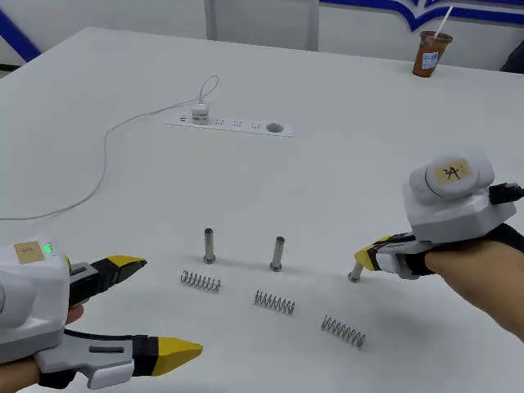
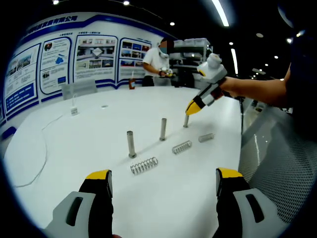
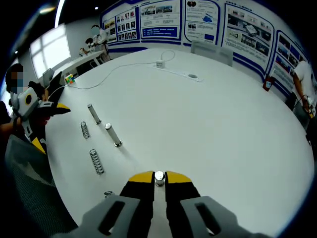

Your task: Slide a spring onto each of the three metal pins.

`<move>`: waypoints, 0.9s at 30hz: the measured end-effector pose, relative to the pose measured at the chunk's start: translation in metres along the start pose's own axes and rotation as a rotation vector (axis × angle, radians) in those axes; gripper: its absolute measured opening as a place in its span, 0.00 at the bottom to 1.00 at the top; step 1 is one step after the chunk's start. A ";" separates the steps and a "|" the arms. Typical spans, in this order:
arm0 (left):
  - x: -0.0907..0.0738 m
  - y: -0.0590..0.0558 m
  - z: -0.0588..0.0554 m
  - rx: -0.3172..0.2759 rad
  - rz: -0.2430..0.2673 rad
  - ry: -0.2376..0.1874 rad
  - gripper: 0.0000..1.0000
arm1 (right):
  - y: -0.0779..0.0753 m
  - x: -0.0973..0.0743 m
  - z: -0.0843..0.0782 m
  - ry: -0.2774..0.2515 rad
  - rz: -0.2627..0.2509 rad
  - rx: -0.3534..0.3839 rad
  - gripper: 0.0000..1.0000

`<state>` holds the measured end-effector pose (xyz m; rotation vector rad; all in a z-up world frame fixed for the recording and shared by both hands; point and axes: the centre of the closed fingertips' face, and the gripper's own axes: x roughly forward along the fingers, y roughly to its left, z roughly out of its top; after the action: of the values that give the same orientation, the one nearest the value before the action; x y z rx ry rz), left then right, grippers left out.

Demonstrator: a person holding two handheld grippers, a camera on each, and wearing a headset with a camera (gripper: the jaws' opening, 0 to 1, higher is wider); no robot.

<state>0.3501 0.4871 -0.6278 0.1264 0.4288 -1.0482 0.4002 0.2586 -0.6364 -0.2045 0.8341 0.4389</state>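
Observation:
Three metal pins stand upright in a row on the white table: the left pin (image 1: 209,246), the middle pin (image 1: 277,254) and the right pin (image 1: 355,273). In front of each lies a spring: the left spring (image 1: 201,282), the middle spring (image 1: 274,303) and the right spring (image 1: 343,332). My right gripper (image 1: 366,259) is shut on the right pin (image 3: 159,178), whose top shows between the yellow fingertips. My left gripper (image 1: 155,309) is held open at the near left, short of the left spring (image 2: 144,165), with nothing between its fingers.
A white power strip (image 1: 229,124) with a plug and a trailing cable (image 1: 105,155) lies further back on the table. A drink cup with a straw (image 1: 431,53) stands at the far right. A person (image 2: 156,62) stands beyond the table's far end.

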 end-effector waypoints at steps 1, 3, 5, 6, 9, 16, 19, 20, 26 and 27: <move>0.000 -0.001 0.001 0.001 -0.001 -0.001 0.88 | 0.000 0.001 0.000 0.000 0.000 -0.001 0.09; 0.000 -0.001 0.001 0.001 0.000 -0.002 0.88 | 0.000 0.001 0.000 -0.001 0.000 -0.006 0.09; 0.000 -0.001 0.001 0.002 0.000 -0.002 0.88 | 0.001 0.001 0.000 -0.005 0.004 -0.016 0.09; 0.000 -0.001 0.002 0.003 0.000 -0.001 0.88 | 0.002 0.000 0.000 -0.011 0.009 -0.025 0.09; 0.000 -0.002 0.002 0.004 0.001 -0.001 0.88 | 0.002 0.001 0.002 -0.020 0.011 -0.034 0.10; 0.000 -0.005 0.002 0.009 -0.004 -0.001 0.88 | 0.003 -0.002 0.005 -0.035 0.015 -0.044 0.13; 0.000 -0.006 0.003 0.010 -0.006 -0.003 0.88 | 0.003 -0.004 0.006 -0.044 0.012 -0.052 0.14; 0.000 -0.006 0.003 0.010 -0.006 -0.002 0.88 | 0.003 -0.005 0.007 -0.046 0.012 -0.053 0.14; 0.001 -0.008 0.004 0.015 -0.015 -0.003 0.87 | 0.004 -0.015 0.007 -0.066 0.007 -0.068 0.15; 0.001 -0.009 0.004 0.017 -0.018 -0.003 0.87 | 0.004 -0.017 0.007 -0.068 0.006 -0.069 0.15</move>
<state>0.3441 0.4806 -0.6236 0.1357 0.4190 -1.0701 0.3929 0.2598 -0.6194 -0.2496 0.7534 0.4782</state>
